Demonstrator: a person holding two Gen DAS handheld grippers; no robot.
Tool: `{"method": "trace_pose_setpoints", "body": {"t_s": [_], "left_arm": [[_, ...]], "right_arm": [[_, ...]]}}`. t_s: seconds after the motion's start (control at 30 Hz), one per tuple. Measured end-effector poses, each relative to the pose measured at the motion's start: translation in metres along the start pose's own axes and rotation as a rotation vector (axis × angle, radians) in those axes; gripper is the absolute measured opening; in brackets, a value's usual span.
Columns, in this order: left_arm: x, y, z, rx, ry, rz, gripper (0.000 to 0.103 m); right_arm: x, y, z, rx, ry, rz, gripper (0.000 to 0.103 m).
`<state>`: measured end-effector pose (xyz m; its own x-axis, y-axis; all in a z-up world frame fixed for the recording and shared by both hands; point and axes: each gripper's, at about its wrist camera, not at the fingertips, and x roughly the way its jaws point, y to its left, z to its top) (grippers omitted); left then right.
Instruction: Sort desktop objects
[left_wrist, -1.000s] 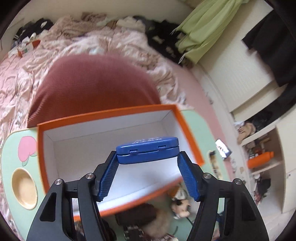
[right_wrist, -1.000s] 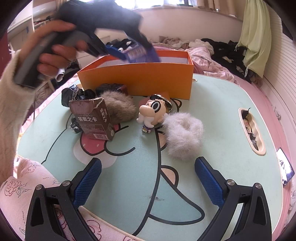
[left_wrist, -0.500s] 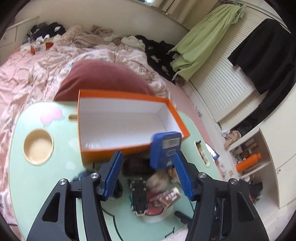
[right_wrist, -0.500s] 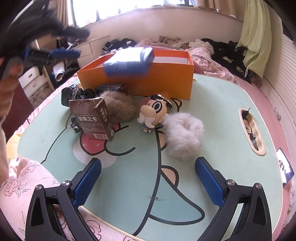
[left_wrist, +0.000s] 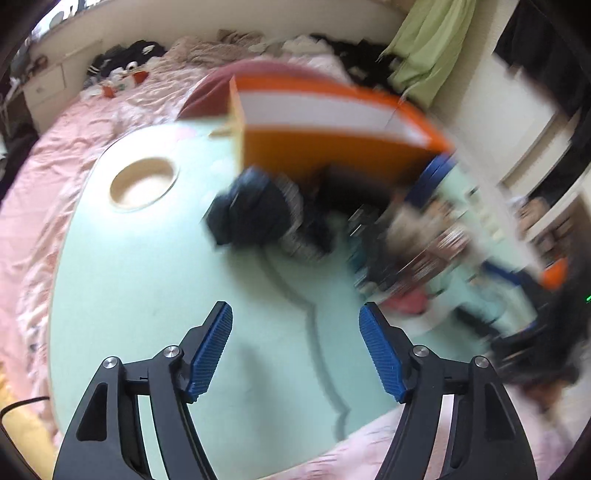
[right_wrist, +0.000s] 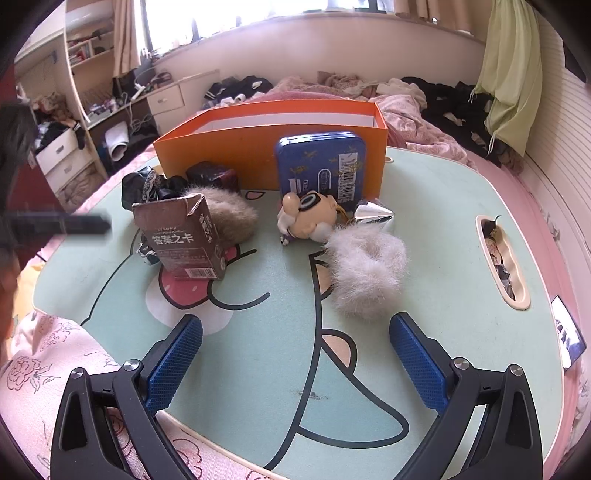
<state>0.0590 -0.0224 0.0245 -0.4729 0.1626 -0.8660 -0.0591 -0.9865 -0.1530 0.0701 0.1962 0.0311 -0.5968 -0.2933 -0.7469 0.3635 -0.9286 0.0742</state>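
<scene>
An orange box (right_wrist: 258, 147) with a white inside stands at the back of the mint-green table (right_wrist: 258, 332). A blue tin (right_wrist: 320, 168) leans upright against the box's outer front wall, outside the box. In front of it lie a cartoon figurine (right_wrist: 308, 218), a white fluffy scrunchie (right_wrist: 365, 266), a brown fluffy scrunchie (right_wrist: 225, 214), a brown carton (right_wrist: 181, 236) and dark fabric (right_wrist: 147, 184). My right gripper (right_wrist: 295, 365) is open and empty near the table's front edge. My left gripper (left_wrist: 295, 350) is open and empty over the table; the box (left_wrist: 325, 122) and dark fabric (left_wrist: 258, 218) appear blurred there.
A round cup recess (left_wrist: 142, 181) sits at the table's left, and an oval slot (right_wrist: 502, 254) with small items at its right. A phone (right_wrist: 569, 336) lies by the right edge. Pink bedding (right_wrist: 406, 103) surrounds the table.
My left gripper let go of the blue tin; it fell outside the box and now leans against its front, tipping the figurine. The left gripper swung back and to the left.
</scene>
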Motion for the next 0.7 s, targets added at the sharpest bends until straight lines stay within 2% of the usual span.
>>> {"method": "trace_pose_setpoints", "body": {"t_s": [0.07,0.1,0.17,0.2,0.43,0.57,0.63,0.7], "left_arm": [[0.003,-0.004,-0.009,0.057,-0.074,0.119,0.077],[0.008,-0.005,-0.009,0.060,-0.072,0.157,0.084],[0.013,-0.002,-0.007,0.023,-0.100,0.157,0.091],[0.018,-0.001,-0.005,0.007,-0.109,0.159,0.101],[0.029,-0.007,0.000,0.012,-0.146,0.168,0.103],[0.026,-0.031,0.004,0.124,-0.212,0.269,0.103],[0.028,-0.042,0.002,0.184,-0.246,0.287,0.103],[0.027,-0.044,0.000,0.186,-0.253,0.289,0.103]], "right_arm": [[0.000,0.000,0.001,-0.001,-0.003,0.001,0.102],[0.001,0.000,0.001,-0.002,-0.001,-0.001,0.102],[0.001,0.002,0.000,-0.005,0.002,-0.005,0.102],[0.001,0.002,0.000,-0.005,0.001,-0.004,0.102],[0.000,0.002,-0.001,-0.002,-0.001,0.001,0.102],[0.000,0.003,-0.001,-0.003,0.000,-0.002,0.102],[0.000,0.002,-0.001,0.001,-0.001,0.003,0.102],[-0.001,0.002,-0.001,0.004,-0.003,0.006,0.102]]}}
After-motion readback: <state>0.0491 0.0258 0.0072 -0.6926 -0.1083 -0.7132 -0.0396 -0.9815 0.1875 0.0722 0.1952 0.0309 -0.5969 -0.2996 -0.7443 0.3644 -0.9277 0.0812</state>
